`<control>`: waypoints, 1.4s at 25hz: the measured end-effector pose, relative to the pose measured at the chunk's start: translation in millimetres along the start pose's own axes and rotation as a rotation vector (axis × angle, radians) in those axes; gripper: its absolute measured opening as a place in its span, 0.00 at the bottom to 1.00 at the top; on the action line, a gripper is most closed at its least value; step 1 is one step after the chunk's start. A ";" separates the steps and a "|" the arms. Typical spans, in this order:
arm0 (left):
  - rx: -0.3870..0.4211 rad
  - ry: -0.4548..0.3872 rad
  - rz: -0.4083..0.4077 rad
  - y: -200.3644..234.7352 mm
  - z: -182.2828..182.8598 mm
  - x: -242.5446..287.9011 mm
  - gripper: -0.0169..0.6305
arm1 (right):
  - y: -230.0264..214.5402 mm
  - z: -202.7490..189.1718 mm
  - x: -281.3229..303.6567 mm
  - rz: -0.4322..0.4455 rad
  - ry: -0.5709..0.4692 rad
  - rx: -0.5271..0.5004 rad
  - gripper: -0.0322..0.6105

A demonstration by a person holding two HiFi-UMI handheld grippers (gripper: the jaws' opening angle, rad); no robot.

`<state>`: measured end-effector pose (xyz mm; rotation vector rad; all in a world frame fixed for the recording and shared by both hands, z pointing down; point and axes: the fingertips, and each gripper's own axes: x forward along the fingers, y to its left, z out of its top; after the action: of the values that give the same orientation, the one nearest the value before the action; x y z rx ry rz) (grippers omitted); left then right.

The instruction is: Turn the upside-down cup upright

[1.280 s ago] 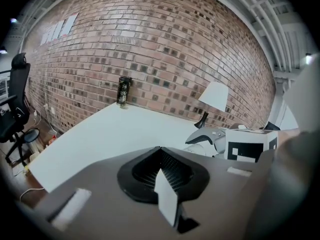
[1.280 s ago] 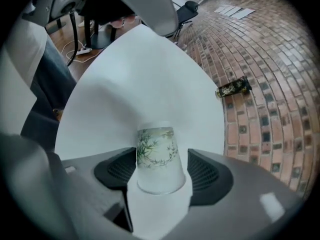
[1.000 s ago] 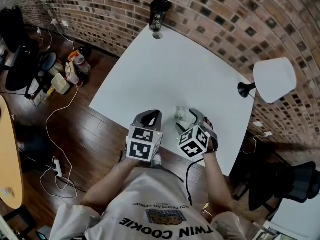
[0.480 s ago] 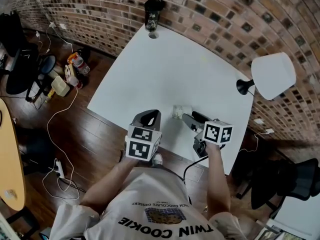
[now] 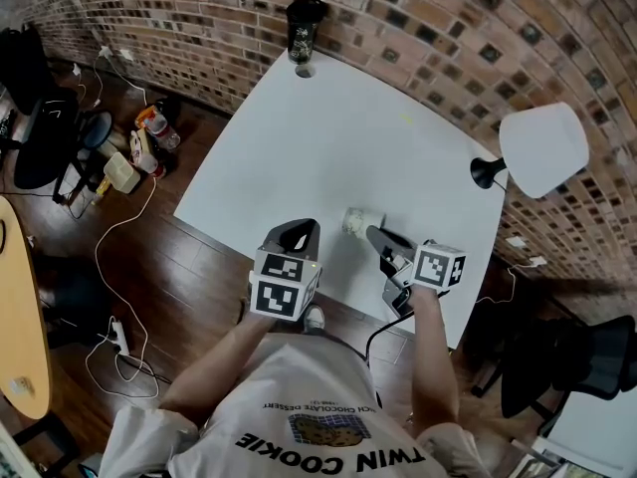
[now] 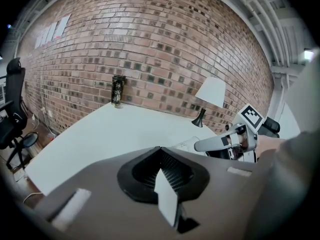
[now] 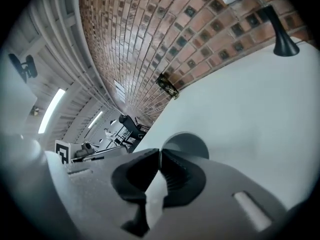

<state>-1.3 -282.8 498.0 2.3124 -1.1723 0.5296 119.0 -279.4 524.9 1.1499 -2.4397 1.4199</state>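
White table [image 5: 328,137] by brick wall [image 5: 448,28]: cup [image 5: 358,221] sits near its front edge, just beyond right claw [image 7: 160,151], whose jaws have just closed on nothing. Left claw [image 6: 160,151]: its 2 jaws meet, empty.

Office or studio space, loft style. Brick wall [image 5: 418,28] runs well beyond the left hand-held gripper [image 5: 299,229] and right hand-held gripper [image 5: 375,234]. The white surface [image 5: 328,137] ahead of them reaches towards it. Desk lamp [image 5: 542,152] sits beyond and right of the right one. Left of the left one: dark wood floor [image 5: 169,277], loose cables [image 5: 109,257], power strip [image 5: 112,333], black office chair [image 5: 40,118]. Strip lights [image 7: 52,109] on a ribbed ceiling.
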 end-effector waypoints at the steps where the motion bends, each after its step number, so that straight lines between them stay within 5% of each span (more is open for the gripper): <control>1: -0.001 -0.001 0.000 -0.2 -0.2 -0.3 0.03 | 3.2 1.4 0.0 -0.004 0.009 -0.029 0.08; 5: -0.003 -0.004 0.000 0.0 -0.7 -1.1 0.03 | 22.7 1.3 4.5 -0.030 0.104 -0.201 0.08; 11: -0.003 -0.002 -0.005 -3.4 -2.4 -0.5 0.03 | 24.2 -29.8 14.3 -0.266 0.502 -0.856 0.08; 17: -0.013 -0.017 0.011 4.1 -0.3 -4.7 0.03 | 32.9 -52.8 17.5 -0.264 0.776 -1.159 0.08; 24: -0.019 -0.021 0.017 6.5 -0.1 -7.4 0.03 | 28.5 -59.1 23.3 -0.267 0.851 -1.267 0.09; 27: -0.024 -0.021 0.021 7.0 0.0 -7.7 0.03 | 27.3 -60.7 24.1 -0.265 0.844 -1.266 0.16; 35: -0.013 -0.032 0.063 1.1 -1.8 -10.4 0.03 | 43.6 -47.4 14.9 -0.223 0.629 -1.188 0.26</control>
<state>-8.2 -275.7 494.1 2.2870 -1.2636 0.5083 67.1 -238.5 527.1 0.5133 -1.9728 0.0649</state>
